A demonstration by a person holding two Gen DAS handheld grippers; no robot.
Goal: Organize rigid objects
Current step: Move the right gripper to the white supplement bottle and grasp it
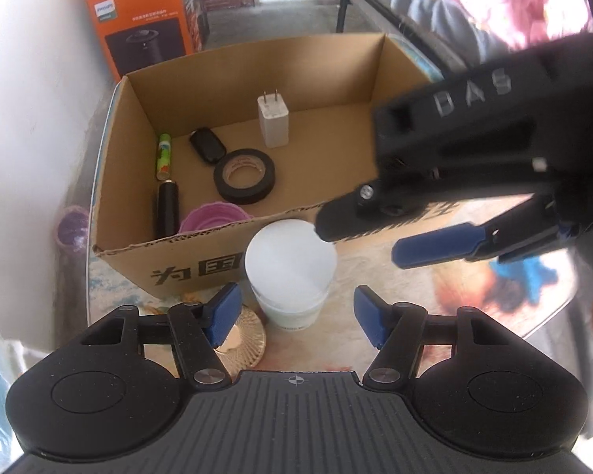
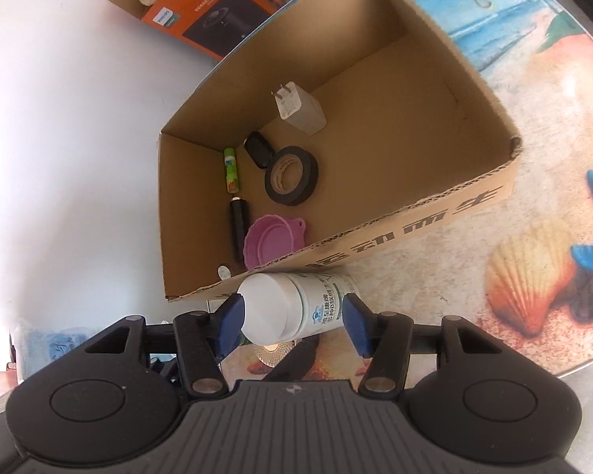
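**White bottle stands against the box's near wall, both grippers spread around it**

The cardboard box point(image 1: 233, 59) sits open on the table point(image 2: 533, 118), whose top carries a printed beach scene. Along the box's left wall lie a green patterned tube point(image 1: 164, 156) and, nearer the front, a black cylinder point(image 1: 167, 210). Next to the cylinder, tucked against the near wall, is a purple lid point(image 2: 274, 243). Further right lie a black key fob point(image 1: 206, 144) and a roll of black tape point(image 1: 244, 175), touching in the right wrist view, with a white plug adapter point(image 1: 272, 120) beyond them toward the far wall. The right half of the box floor is bare.

Outside the box, a white capped bottle point(image 1: 290, 272) stands on the table touching the near wall, which blocks the way forward. A gold ribbed disc point(image 1: 243, 339) lies on the table just beside its base.

The left gripper point(image 1: 296, 312) has its fingers released, well clear of the bottle on both sides. The right gripper point(image 2: 292, 322) straddles the bottle at cap height; its left pad looks to be at the cap, its right pad stands apart from the label, so it grasps nothing. In the left wrist view the right gripper's fingers reach in from the right, one tip at the cap's edge.

Beyond the table, an orange Philips carton point(image 1: 142, 19) stands by the wall.
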